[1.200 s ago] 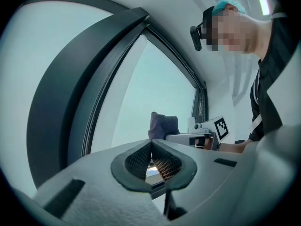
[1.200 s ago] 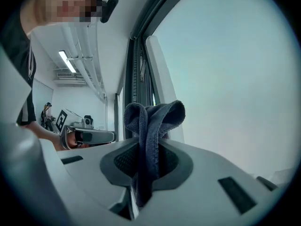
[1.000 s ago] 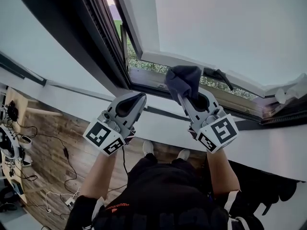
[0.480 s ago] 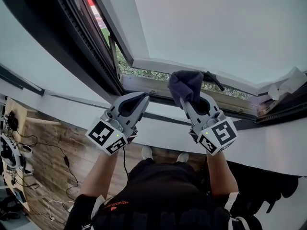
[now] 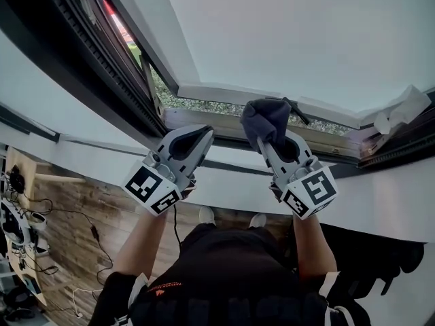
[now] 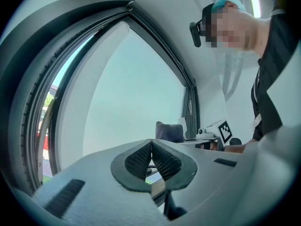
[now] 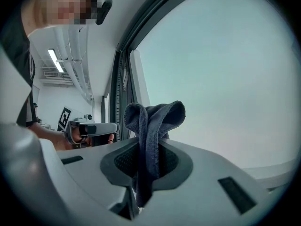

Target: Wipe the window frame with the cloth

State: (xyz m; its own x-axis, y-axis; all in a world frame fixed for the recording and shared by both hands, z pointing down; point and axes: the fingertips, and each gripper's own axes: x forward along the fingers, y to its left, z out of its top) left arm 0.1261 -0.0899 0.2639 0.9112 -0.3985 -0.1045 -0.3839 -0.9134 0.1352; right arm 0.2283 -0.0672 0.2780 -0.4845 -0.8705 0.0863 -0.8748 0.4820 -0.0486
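Head view: right gripper (image 5: 266, 143) is clamping one dark grey cloth (image 5: 266, 116) beside one window frame (image 5: 197, 118); left gripper (image 5: 205, 134) is holding its jaws closed, empty.

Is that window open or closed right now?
Open. The window sash stands clear of the window frame, and green plants outside show through the gap between them.

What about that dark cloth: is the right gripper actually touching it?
Touching. The right gripper view shows the cloth pinched between the closed jaws of the right gripper, its folds bunching above them.
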